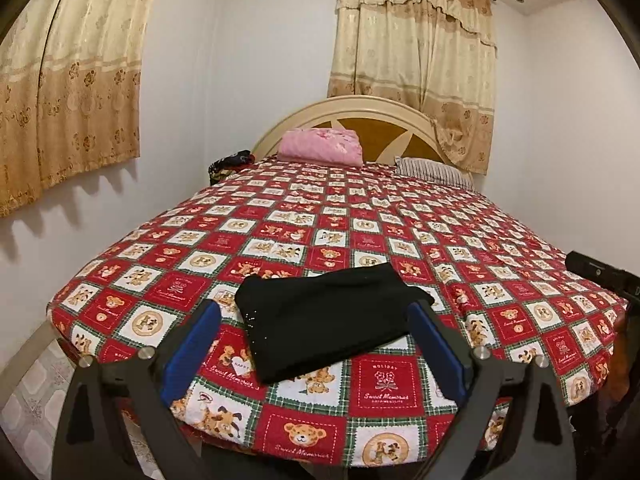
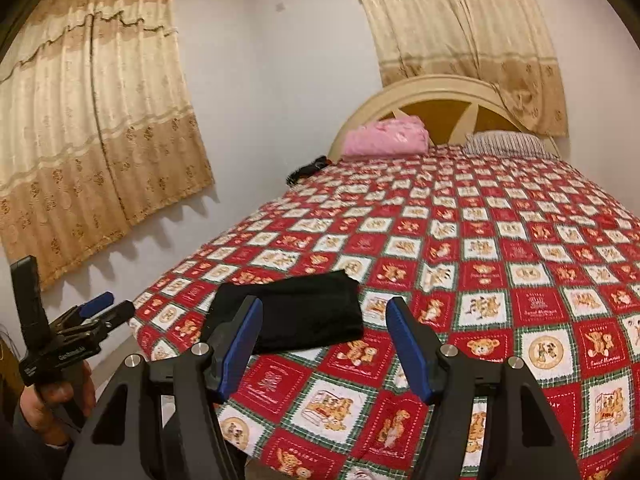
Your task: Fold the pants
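The black pants (image 1: 328, 316) lay folded on the bed (image 1: 400, 232), near its foot. The left claw (image 1: 316, 320) and the right claw (image 2: 324, 316) were both wide apart, above the bed, holding nothing.

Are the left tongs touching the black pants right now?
Apart. The right wrist view shows the left tongs open, held off the bed's edge, with floor and bedspread between them and the folded black pants.

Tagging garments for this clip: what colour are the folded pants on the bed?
Plain black pants, clearest in the left wrist view.
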Demonstrator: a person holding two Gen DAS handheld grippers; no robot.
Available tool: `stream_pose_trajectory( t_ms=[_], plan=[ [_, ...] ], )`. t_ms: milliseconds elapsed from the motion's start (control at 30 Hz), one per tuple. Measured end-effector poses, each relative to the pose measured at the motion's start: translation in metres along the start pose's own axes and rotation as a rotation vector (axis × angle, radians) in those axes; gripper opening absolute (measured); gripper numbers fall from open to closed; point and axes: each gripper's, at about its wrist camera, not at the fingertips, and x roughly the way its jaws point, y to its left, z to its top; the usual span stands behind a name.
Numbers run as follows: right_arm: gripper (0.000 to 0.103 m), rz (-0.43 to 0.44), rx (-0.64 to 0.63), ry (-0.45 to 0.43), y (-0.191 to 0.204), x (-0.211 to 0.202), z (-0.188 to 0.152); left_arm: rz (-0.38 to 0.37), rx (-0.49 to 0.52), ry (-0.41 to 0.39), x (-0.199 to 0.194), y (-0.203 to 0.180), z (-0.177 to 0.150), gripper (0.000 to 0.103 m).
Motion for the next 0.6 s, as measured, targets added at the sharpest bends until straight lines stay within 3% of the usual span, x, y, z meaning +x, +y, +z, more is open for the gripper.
stream_pose_trajectory(
  t_ms=[600],
  plan=[
    [0.066,-0.011,-0.052,-0.06,0.012,-0.027,0.007,0.003,0.033,-0.037,-0.019,-0.014,0.005,0.1]
  ],
)
